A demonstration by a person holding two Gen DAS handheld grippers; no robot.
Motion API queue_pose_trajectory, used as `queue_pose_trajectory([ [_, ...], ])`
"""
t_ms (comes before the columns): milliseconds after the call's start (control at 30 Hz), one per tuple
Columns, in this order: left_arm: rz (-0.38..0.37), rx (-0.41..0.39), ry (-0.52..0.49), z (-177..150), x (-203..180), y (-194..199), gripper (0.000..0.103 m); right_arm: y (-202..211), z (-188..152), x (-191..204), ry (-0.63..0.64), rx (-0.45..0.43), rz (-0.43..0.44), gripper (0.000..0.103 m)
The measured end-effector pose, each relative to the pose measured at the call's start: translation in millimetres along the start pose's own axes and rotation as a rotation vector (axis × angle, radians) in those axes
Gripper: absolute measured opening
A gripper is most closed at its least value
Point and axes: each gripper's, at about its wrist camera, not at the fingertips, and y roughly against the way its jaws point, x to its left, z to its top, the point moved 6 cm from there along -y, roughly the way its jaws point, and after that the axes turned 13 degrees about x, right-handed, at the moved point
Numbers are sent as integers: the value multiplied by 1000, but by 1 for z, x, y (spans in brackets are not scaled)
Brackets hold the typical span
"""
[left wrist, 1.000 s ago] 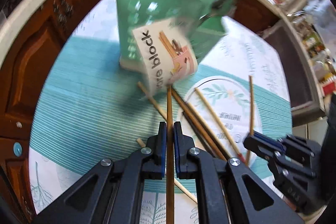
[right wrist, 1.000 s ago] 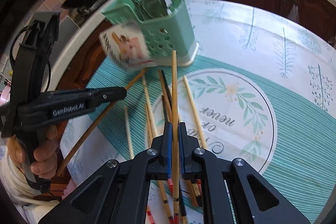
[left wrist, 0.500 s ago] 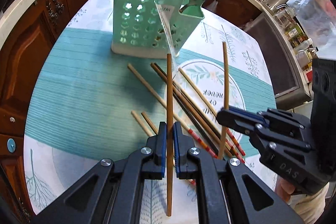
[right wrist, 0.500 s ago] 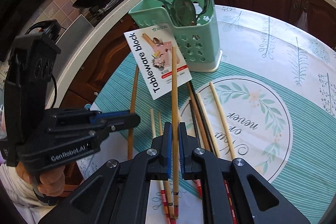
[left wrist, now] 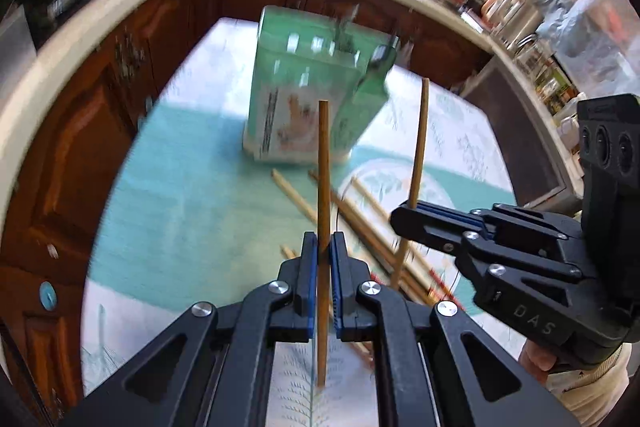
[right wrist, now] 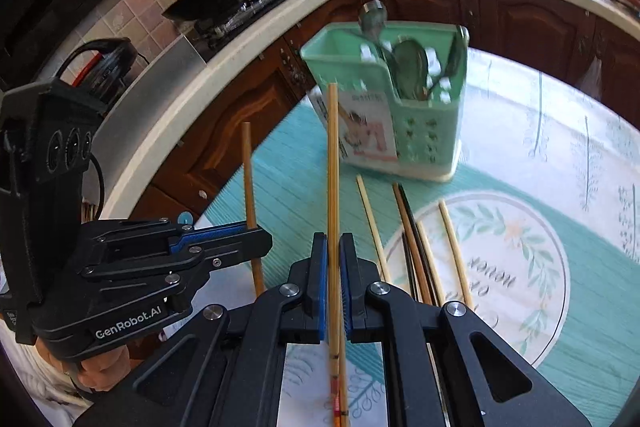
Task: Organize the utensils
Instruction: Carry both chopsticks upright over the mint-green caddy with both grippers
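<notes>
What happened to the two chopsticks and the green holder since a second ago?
Both grippers lifted their chopsticks off the pile: the left gripper kept its jaws shut on the darker chopstick, the right gripper on the paler chopstick. The card that stuck out now lies against the green holder. The loose chopsticks stayed on the table.

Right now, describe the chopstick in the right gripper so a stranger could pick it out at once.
Find the green utensil holder on the teal tablecloth, then look nearer the camera to the right gripper, its jaws shut. The chopstick stands up between them, pale bamboo with a red-banded lower end. The chopstick in the left gripper is shorter-looking and darker, and the rest lie flat on the cloth.
</notes>
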Motion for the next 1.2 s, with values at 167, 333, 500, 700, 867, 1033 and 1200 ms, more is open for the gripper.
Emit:
queue_pose_trajectory([
  [167, 40, -128, -43, 44, -5, 48, 4, 40, 45, 22, 41, -142, -38, 6],
  [333, 101, -243, -68, 91, -5, 94, 4, 83, 87, 37, 56, -306, -76, 6],
  [500, 163, -315, -80, 130, -3, 130, 4, 124, 128, 48, 55, -444, -122, 6],
  [700, 195, -376, -101, 167, -10, 161, 4, 149, 173, 47, 34, -534, -168, 6],
  [867, 191, -397, -111, 185, -17, 166, 4, 147, 205, 36, 10, -550, -170, 6],
  [1033, 177, -366, -128, 186, -17, 140, 4, 113, 223, 16, 3, -543, -189, 6],
  [1200, 165, -319, -148, 180, -12, 110, 4, 74, 226, 3, 26, -518, -205, 6],
])
